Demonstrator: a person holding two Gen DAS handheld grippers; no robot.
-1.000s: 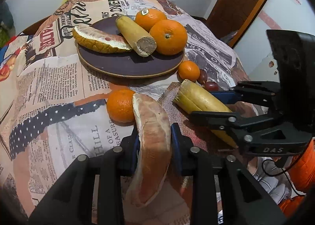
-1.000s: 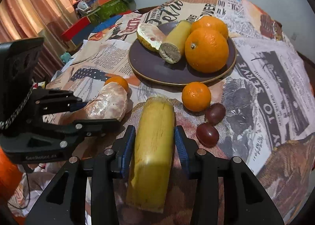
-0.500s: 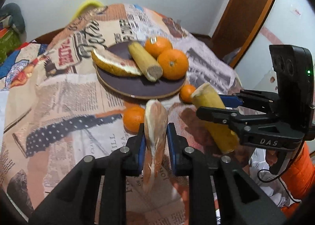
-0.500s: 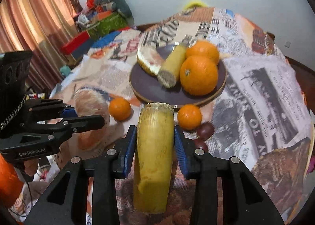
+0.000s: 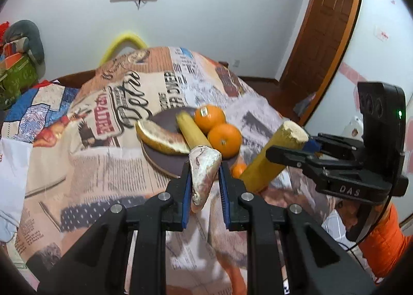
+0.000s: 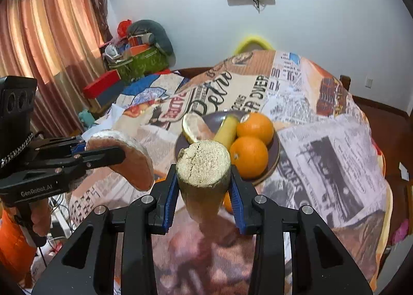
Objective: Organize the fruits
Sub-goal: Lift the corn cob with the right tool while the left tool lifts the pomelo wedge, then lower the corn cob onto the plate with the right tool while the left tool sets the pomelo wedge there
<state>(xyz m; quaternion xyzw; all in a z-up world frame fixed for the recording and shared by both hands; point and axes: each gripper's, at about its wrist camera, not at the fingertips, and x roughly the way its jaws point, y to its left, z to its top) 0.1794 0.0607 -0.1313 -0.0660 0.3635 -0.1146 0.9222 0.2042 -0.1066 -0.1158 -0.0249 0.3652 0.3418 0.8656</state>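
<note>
While both jaws clamp fruit, left a pomelo wedge (image 5: 204, 171), right a banana piece (image 6: 204, 173), newsprint cloth (image 6: 335, 155) drapes the table.

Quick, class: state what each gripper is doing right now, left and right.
Left gripper: shut on the pomelo wedge, lifted above the table.
Right gripper: shut on the banana piece, also lifted.
</note>
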